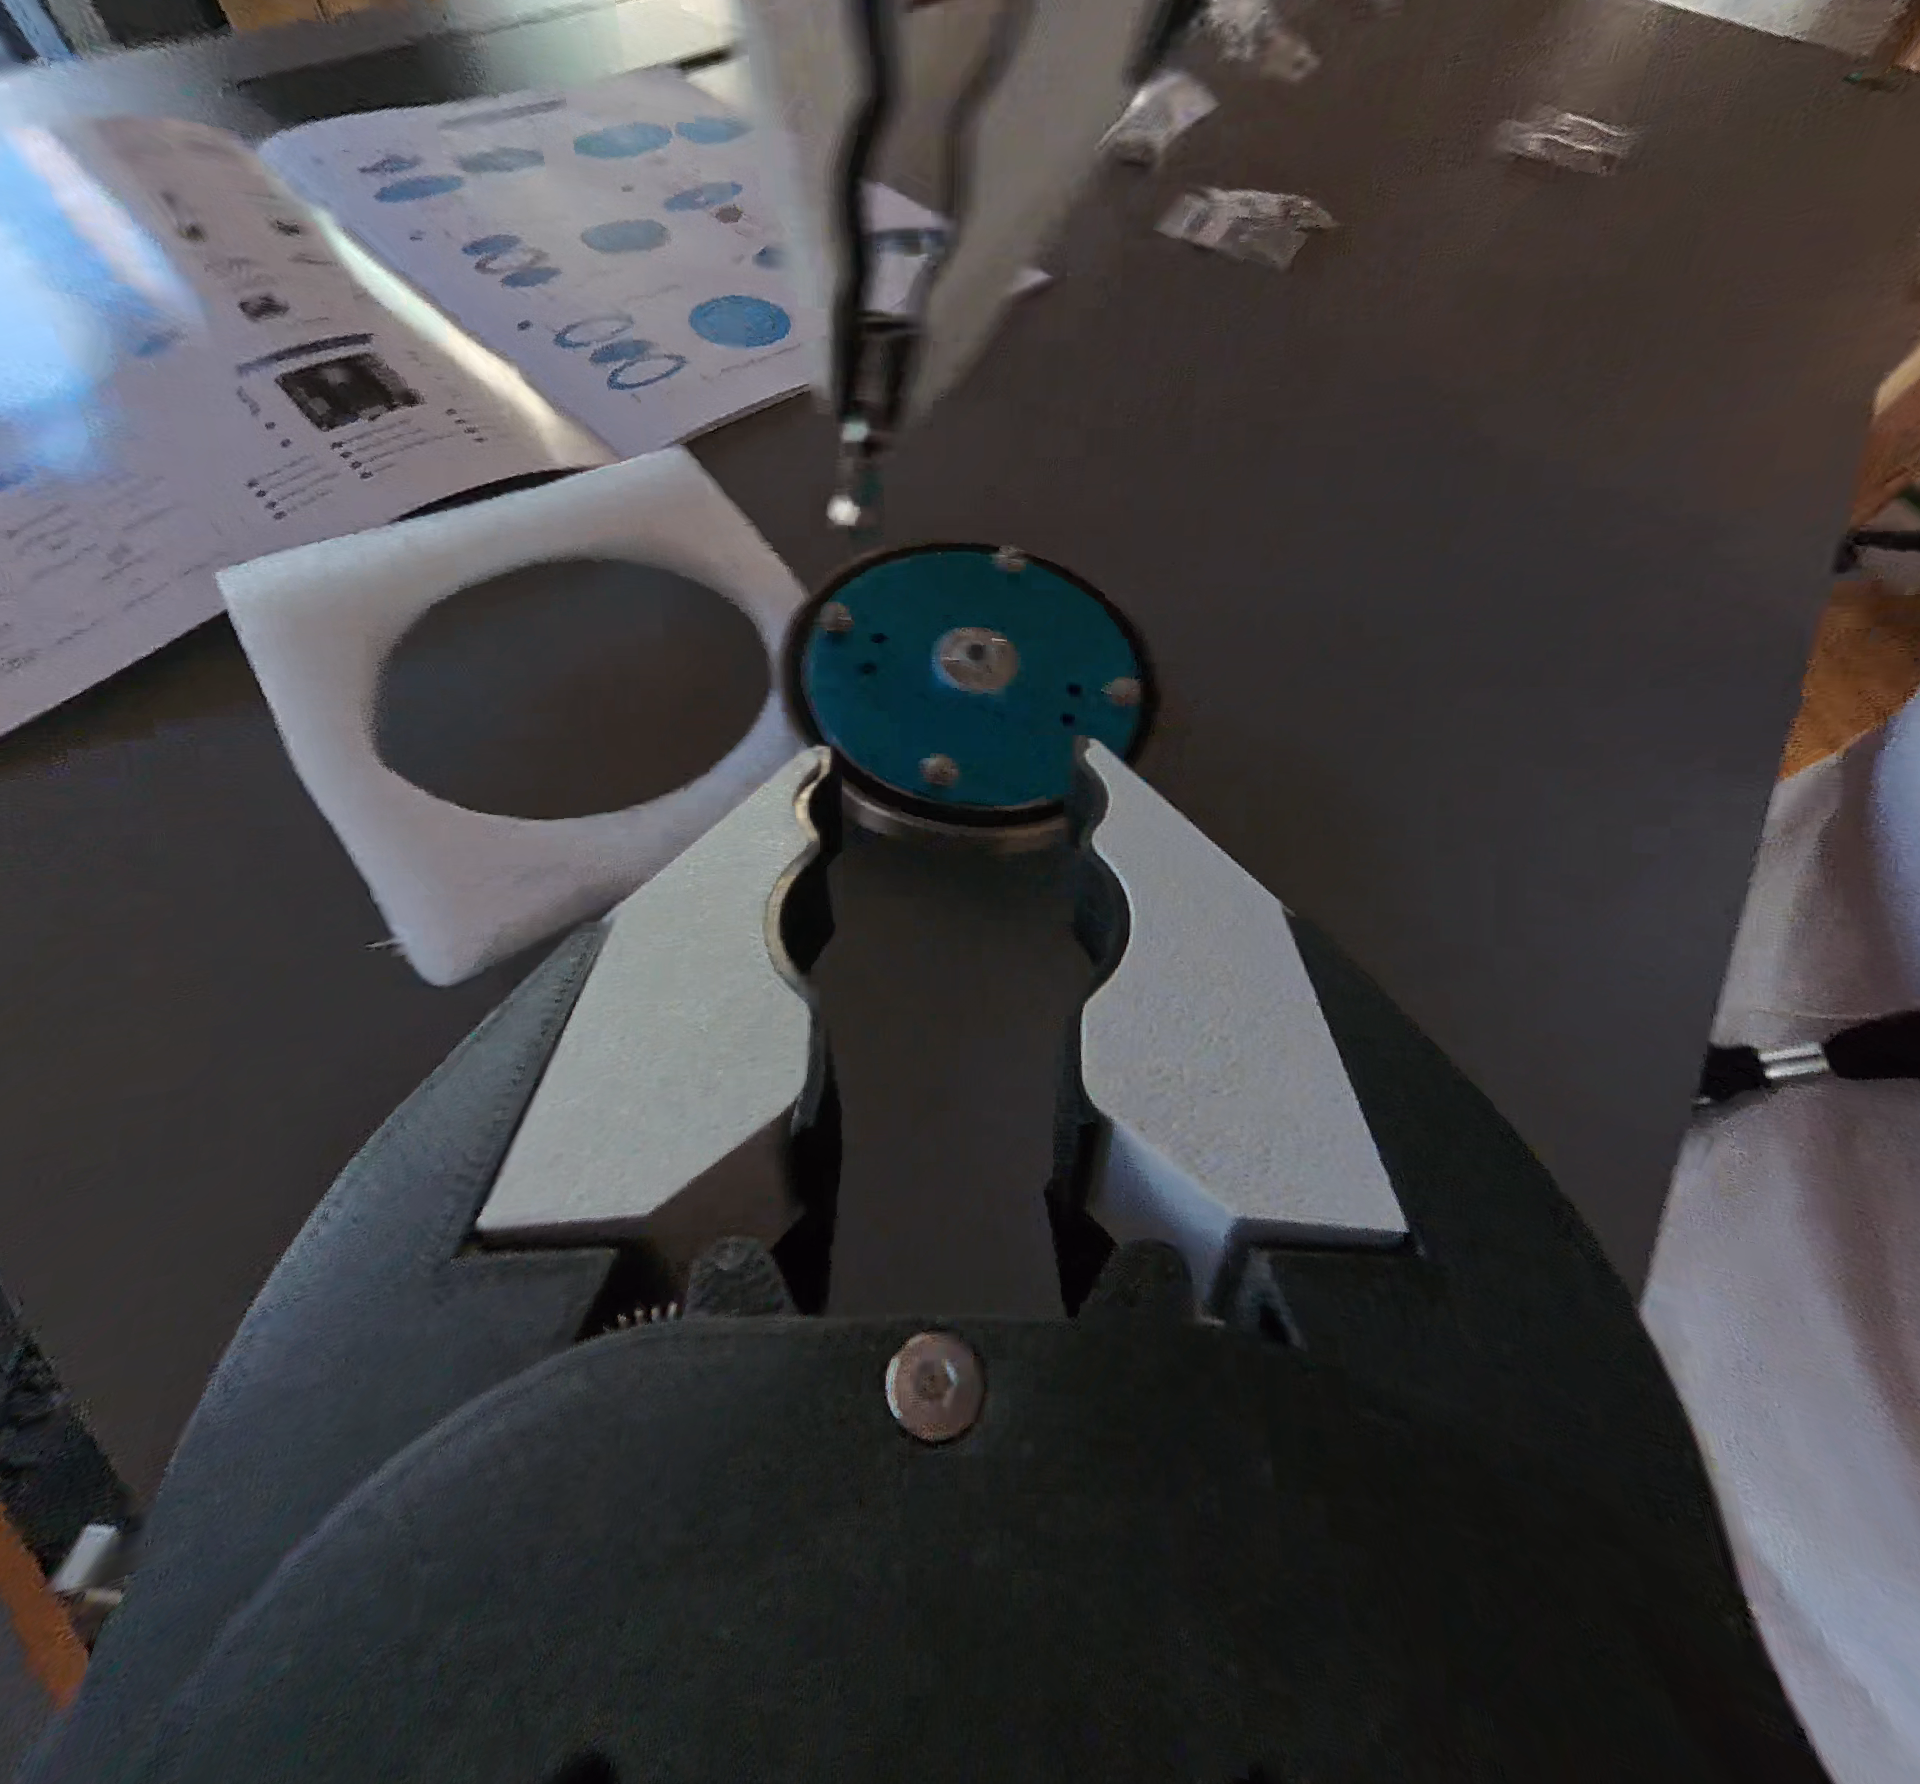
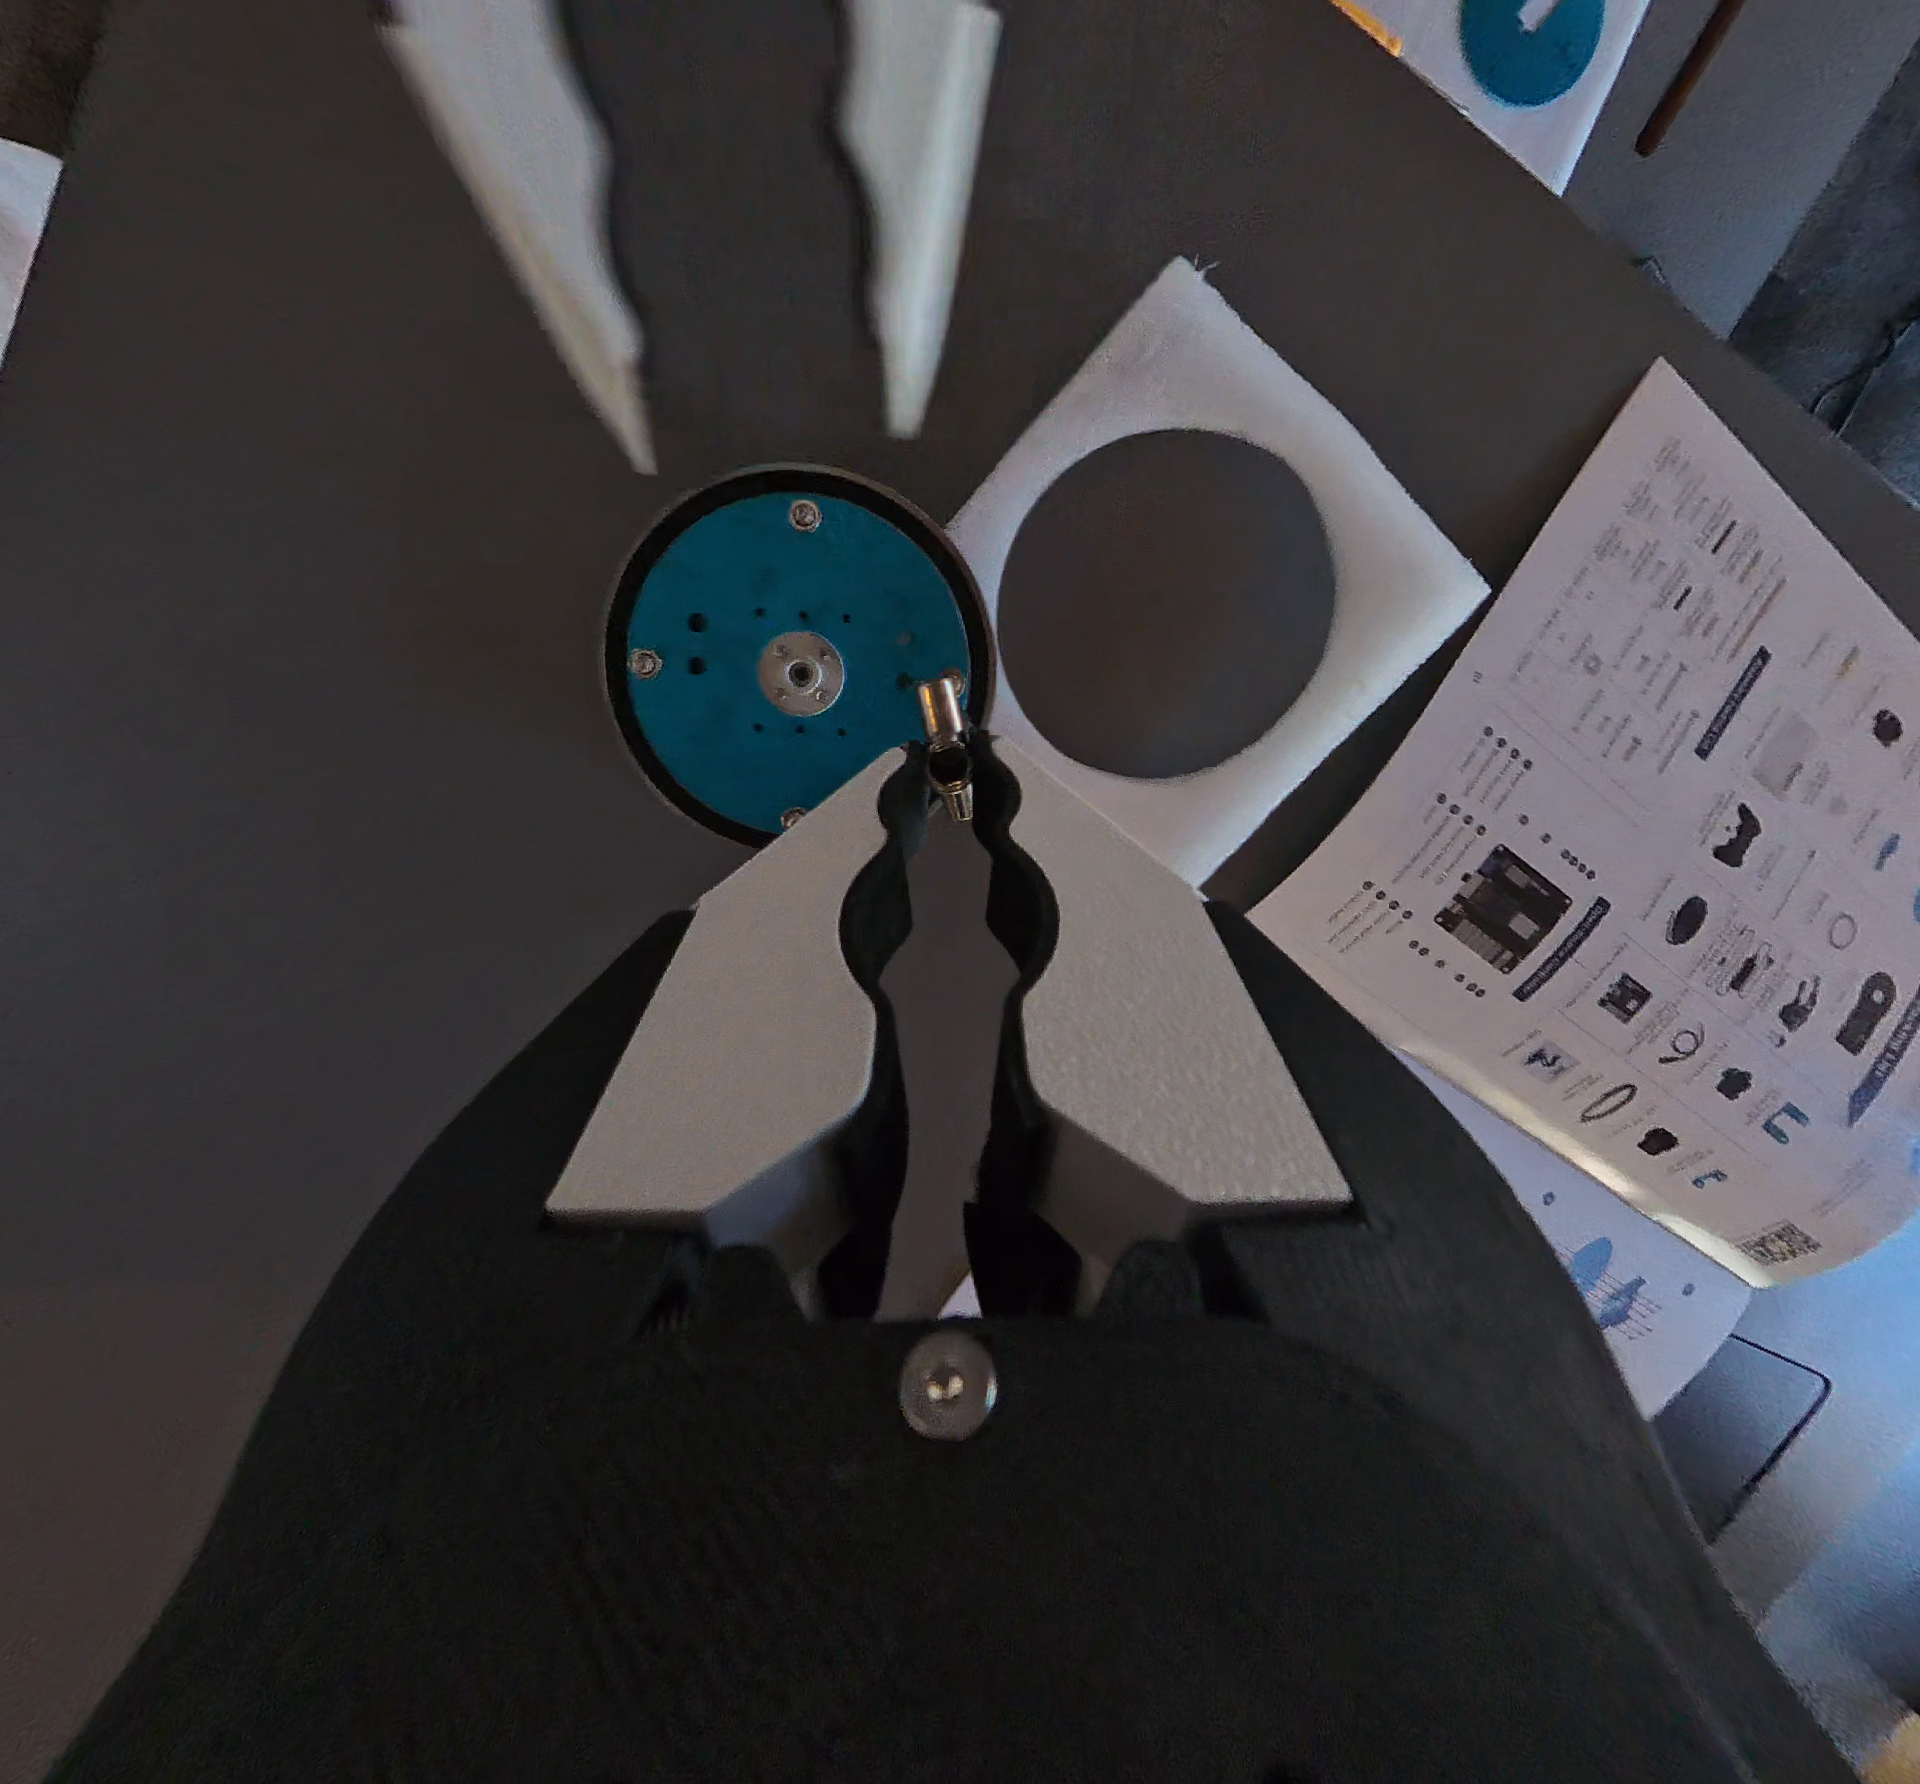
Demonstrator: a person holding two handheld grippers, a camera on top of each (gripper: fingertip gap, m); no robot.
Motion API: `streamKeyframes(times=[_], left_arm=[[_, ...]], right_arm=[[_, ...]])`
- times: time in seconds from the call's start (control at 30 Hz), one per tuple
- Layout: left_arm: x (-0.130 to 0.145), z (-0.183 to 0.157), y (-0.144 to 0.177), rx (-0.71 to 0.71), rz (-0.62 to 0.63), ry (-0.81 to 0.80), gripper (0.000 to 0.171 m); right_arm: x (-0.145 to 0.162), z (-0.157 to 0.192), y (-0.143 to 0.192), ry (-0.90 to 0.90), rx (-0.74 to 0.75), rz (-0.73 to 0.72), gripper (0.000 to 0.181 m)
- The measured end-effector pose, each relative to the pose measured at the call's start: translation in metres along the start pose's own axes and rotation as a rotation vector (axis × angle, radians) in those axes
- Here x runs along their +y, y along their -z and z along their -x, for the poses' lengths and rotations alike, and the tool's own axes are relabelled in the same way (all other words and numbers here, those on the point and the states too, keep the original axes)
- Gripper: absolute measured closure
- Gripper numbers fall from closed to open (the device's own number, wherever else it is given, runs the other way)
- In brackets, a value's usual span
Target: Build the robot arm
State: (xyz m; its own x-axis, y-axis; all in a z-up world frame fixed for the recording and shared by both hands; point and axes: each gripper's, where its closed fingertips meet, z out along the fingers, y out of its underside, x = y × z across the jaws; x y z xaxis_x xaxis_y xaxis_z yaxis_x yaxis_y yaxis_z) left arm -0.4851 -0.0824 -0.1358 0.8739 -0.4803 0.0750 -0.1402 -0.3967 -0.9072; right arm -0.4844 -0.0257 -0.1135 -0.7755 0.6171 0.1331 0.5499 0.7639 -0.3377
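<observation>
Dark grey surface (image 2: 312,591) carries printed paper sheets (image 2: 1621,851) and white foam square with round cut-out (image 2: 1403,571). Round blue-faced metal disc (image 2: 769,654) lies beside foam. Left gripper (image 1: 951,778) part-open, tips flanking disc rim, seemingly steadying it. Right gripper (image 2: 940,758) closed on small silver driver tool (image 2: 948,737), tip at disc edge screw.

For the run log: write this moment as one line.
left gripper: open, flanking blue-topped round motor | right gripper: shut on small metal tool, tip on disc edge | foam square beside motor

Matt blue disc (image 2: 764,654), shiny metal hub (image 2: 800,672), white foam square (image 2: 1226,363), paper sheet (image 2: 1662,799).
</observation>
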Motion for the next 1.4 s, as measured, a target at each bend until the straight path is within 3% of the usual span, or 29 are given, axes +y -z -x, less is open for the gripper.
streamKeyframes(times=[0.13,0.23,0.3,0.8,1.4], left_arm=[[-0.003,-0.031,0.009,-0.166,-0.088,-0.182,0.148],[-0.019,-0.054,0.001,-0.154,-0.144,-0.198,0.162],[-0.016,-0.055,-0.011,-0.159,-0.097,-0.218,0.165],[-0.001,-0.041,-0.046,-0.173,0.064,-0.226,0.169],[0.002,-0.031,-0.051,-0.151,0.101,-0.19,0.171]], right_arm=[[-0.003,-0.002,-0.005,0.006,-0.037,-0.043,0.174],[-0.004,-0.003,-0.008,0.007,-0.078,-0.066,0.174],[-0.006,-0.003,-0.009,0.016,-0.097,-0.072,0.174],[0.0,0.0,-0.01,0.067,-0.111,-0.046,0.174],[0.003,-0.001,-0.022,0.166,-0.121,0.026,0.173]])
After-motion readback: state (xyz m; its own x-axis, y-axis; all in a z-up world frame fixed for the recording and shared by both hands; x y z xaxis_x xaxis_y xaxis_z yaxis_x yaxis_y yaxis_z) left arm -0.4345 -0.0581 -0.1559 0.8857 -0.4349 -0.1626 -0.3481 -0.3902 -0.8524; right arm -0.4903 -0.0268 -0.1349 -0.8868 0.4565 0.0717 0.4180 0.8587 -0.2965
